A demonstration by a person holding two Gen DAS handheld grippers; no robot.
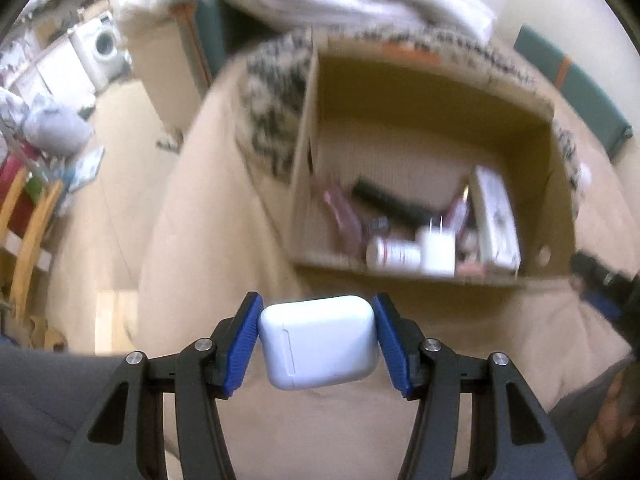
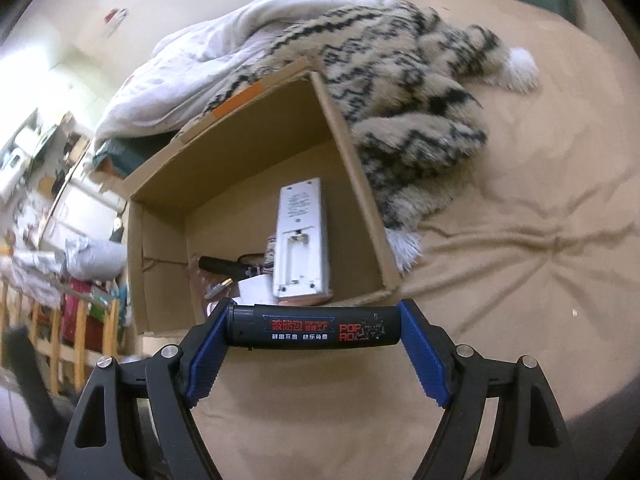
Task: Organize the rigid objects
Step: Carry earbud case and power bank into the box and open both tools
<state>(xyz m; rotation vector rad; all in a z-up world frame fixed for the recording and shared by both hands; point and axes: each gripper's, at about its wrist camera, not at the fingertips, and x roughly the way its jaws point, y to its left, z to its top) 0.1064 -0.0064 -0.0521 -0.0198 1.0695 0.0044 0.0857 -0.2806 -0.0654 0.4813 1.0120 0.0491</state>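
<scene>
My left gripper (image 1: pixel 318 340) is shut on a white earbuds case (image 1: pixel 318 342) and holds it above the bed, just short of the near wall of an open cardboard box (image 1: pixel 404 276). My right gripper (image 2: pixel 314 334) is shut on a black cylinder with red "POP ROAD" lettering (image 2: pixel 314 326), held crosswise just short of the same box's near rim (image 2: pixel 372 300). Inside the box lie a white remote (image 2: pixel 302 236), a white charger plug (image 1: pixel 438 250), a white pill bottle (image 1: pixel 390 254), a black stick (image 1: pixel 390 202) and pink items. The right gripper shows blurred at the left wrist view's right edge (image 1: pixel 600 280).
The box stands on a beige bed sheet (image 2: pixel 520 280). A black-and-beige zigzag blanket (image 2: pixel 412 92) wraps the box's far and right sides, with a white duvet (image 2: pixel 240 36) behind. To the left are a wooden rail (image 2: pixel 60 332), floor clutter and a washing machine (image 1: pixel 102 46).
</scene>
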